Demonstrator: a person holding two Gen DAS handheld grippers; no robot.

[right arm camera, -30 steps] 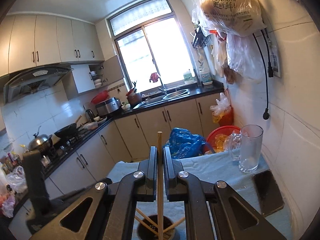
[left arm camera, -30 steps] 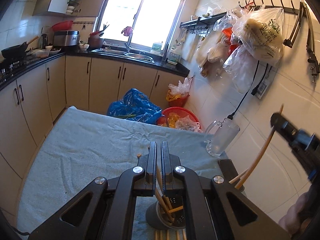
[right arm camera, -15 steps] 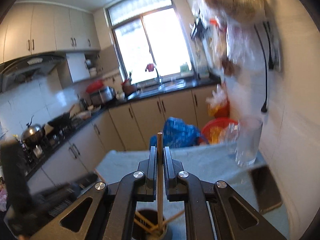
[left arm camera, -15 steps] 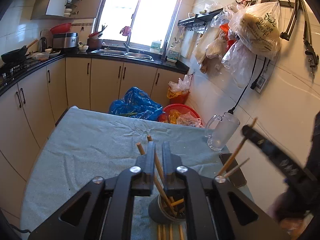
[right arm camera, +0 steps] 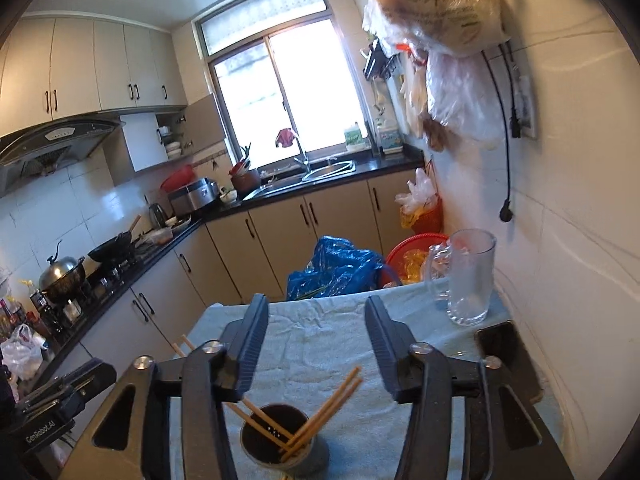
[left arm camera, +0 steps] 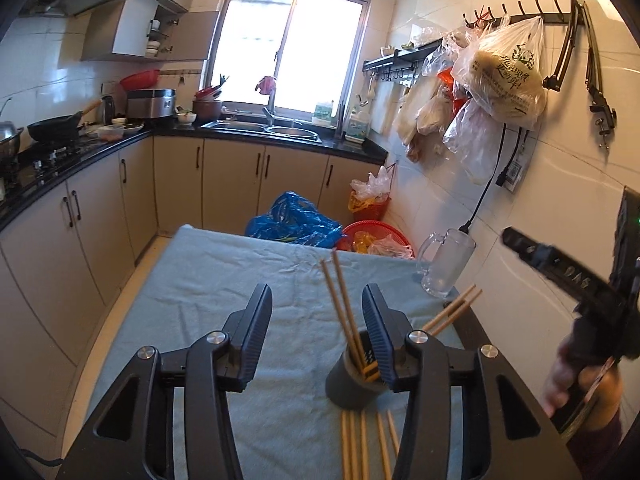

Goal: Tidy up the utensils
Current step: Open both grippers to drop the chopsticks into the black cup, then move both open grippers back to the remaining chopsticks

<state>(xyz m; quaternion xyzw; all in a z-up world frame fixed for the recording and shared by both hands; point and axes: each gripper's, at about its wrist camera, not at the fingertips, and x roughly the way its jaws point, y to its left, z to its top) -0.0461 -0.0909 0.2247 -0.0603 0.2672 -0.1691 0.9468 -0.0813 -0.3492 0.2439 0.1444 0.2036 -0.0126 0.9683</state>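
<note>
A dark grey utensil holder (left arm camera: 352, 380) (right arm camera: 280, 444) stands on the blue-grey cloth (left arm camera: 224, 280) with several wooden chopsticks (left arm camera: 344, 312) (right arm camera: 320, 416) leaning in it. More chopsticks (left arm camera: 364, 444) lie flat on the cloth in front of it. My left gripper (left arm camera: 318, 312) has its jaws opening; two upright chopsticks show between them near the right finger, and no pad presses on them. My right gripper (right arm camera: 316, 320) hangs just above the holder, its jaws opening with nothing between them. In the left wrist view the right gripper (left arm camera: 560, 268) is at the far right, with a hand on it.
A clear glass mug (left arm camera: 444, 268) (right arm camera: 468, 280) and a dark phone (right arm camera: 504, 344) sit at the cloth's right side by the tiled wall. Beyond the table's far edge are a blue bag (right arm camera: 336, 268) and red baskets (right arm camera: 416, 256). Cabinets run along the left.
Both grippers were shut on a chopstick and have opened; those chopsticks now stand in the holder. The left gripper has drawn back and to the left, so the holder sits to its right.
</note>
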